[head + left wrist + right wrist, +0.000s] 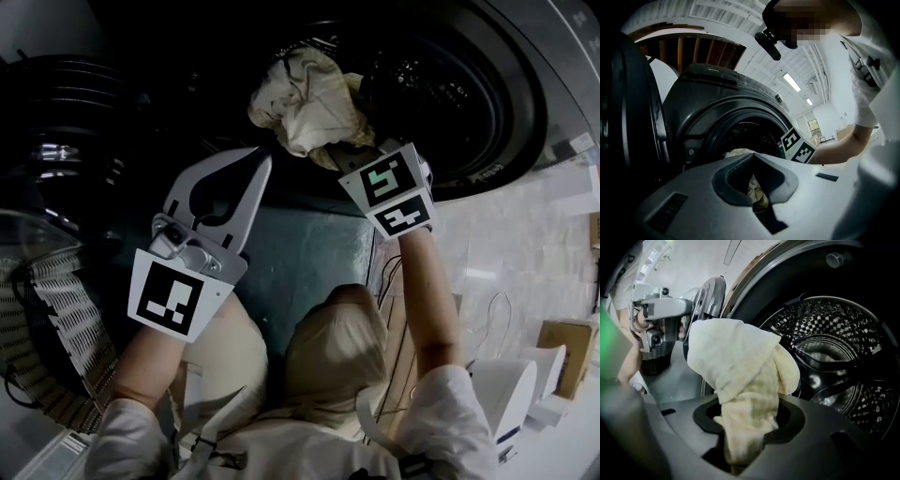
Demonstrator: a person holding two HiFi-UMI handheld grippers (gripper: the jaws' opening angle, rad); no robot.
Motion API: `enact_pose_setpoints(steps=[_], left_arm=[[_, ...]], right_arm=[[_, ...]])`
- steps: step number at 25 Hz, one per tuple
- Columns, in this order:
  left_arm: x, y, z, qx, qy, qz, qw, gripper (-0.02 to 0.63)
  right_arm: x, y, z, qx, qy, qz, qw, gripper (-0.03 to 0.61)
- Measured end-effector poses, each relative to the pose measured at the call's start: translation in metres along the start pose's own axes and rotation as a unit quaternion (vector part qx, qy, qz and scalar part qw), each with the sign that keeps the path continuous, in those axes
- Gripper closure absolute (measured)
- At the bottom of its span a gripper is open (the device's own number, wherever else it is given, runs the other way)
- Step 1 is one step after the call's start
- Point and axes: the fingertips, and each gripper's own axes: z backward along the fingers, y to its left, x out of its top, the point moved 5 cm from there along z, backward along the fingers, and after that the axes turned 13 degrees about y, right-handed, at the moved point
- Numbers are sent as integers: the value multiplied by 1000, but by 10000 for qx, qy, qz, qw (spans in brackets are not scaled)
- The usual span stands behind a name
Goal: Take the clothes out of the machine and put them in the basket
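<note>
My right tool [750, 413] pinches the cloth [736, 362] at the drum [834, 333] mouth, to carry it out; my left tool [261, 161], pressed together, hangs empty.

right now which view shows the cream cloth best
The right gripper view: the cream cloth fills the frame's middle, clamped in the right gripper before the drum. The head view shows the cream cloth bunched at the drum's mouth; the left gripper view shows only scraps past its own jaws.
</note>
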Motion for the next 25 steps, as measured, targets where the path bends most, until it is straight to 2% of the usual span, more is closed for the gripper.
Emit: enact_pose_setpoints(steps=[8, 12, 16, 18, 20, 25], left_arm=[[-8, 6, -11, 30, 40, -107, 9999, 600], [-12, 13, -13, 12, -73, 95, 9999, 600], [9, 27, -7, 297, -541, 86, 9981, 600], [22, 30, -4, 476, -704, 78, 9964, 600], [30, 27, 0, 555, -616, 175, 9964, 600], [58, 39, 4, 620, -357, 412, 9966, 600]], right_arm=[[3, 1, 5, 7, -225, -92, 9997, 370], [3, 1, 6, 26, -336, -128, 9993, 370], [12, 0, 15, 184, -497, -85, 9986, 370], [17, -2, 26, 197, -418, 28, 9989, 370], [20, 0, 38, 260, -243, 66, 9993, 370], [31, -1, 50, 561, 45, -303, 9980, 370]])
